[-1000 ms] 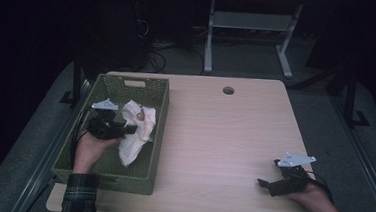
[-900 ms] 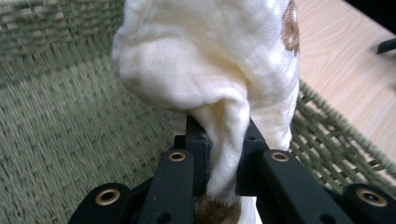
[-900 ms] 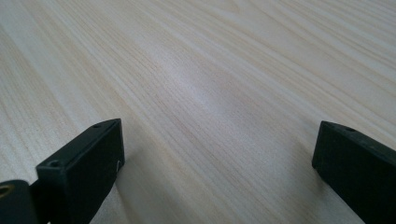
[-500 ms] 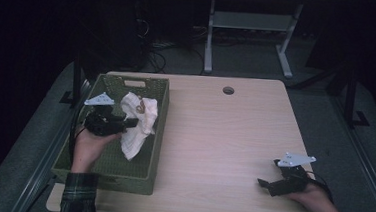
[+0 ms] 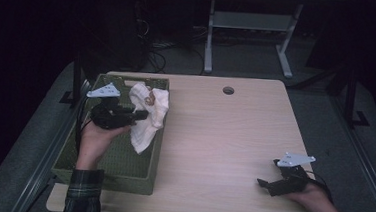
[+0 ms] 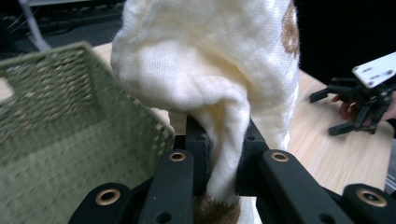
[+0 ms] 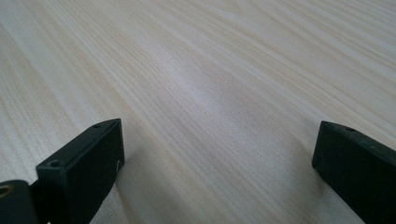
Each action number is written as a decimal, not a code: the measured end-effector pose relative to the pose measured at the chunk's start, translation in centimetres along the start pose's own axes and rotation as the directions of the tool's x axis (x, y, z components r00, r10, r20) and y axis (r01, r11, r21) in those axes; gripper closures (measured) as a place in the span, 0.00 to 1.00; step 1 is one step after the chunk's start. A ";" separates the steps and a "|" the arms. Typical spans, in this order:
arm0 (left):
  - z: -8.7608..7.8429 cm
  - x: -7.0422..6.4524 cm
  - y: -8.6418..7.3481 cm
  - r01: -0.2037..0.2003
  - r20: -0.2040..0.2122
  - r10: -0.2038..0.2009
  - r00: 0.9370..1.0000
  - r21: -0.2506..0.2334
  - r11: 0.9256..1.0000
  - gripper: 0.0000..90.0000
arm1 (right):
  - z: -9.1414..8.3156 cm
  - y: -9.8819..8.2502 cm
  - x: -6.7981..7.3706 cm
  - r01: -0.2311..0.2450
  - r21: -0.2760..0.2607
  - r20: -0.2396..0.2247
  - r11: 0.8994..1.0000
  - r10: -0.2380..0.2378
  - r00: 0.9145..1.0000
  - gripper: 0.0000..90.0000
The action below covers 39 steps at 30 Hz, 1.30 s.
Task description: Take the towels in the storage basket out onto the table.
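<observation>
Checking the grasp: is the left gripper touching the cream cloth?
Touching. In the left gripper view, the left gripper has its jaws pinched on a fold of the cream cloth, which hangs from them above the green basket.

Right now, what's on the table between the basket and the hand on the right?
Nothing: in the high view, bare wooden table stretches from the green basket to the right gripper.
</observation>
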State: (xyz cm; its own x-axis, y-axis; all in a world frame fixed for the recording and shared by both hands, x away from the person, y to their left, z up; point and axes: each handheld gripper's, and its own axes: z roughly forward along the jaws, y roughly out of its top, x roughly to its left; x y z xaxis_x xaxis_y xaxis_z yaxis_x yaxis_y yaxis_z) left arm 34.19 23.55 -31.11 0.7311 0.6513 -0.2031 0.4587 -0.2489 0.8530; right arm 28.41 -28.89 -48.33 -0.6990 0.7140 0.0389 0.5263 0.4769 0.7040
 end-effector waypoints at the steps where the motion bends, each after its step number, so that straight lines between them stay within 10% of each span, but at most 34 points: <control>1: 0.0 0.0 0.0 0.000 0.000 0.000 1.000 0.000 1.000 0.88 | 0.0 0.0 0.0 0.000 0.000 0.000 1.000 0.000 1.000 0.02; 17: 3.5 -4.4 2.9 -0.068 0.131 0.072 0.989 -0.036 0.997 0.88 | 0.0 0.0 0.0 0.000 0.000 0.000 1.000 0.000 1.000 0.02; 39: 11.7 -9.8 3.8 -0.171 0.241 0.162 0.957 0.020 0.985 0.88 | 0.0 0.0 0.0 -0.003 -0.003 -0.001 1.000 0.003 1.000 0.02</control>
State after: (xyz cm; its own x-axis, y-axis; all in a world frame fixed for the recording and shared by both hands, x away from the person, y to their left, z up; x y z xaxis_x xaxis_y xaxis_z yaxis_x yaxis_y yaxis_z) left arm 34.65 7.82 -31.50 0.8956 0.4101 -0.1725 0.3367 -0.3714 0.8653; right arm 28.40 -28.86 -48.34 -0.6975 0.7154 0.0417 0.5274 0.4731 0.7057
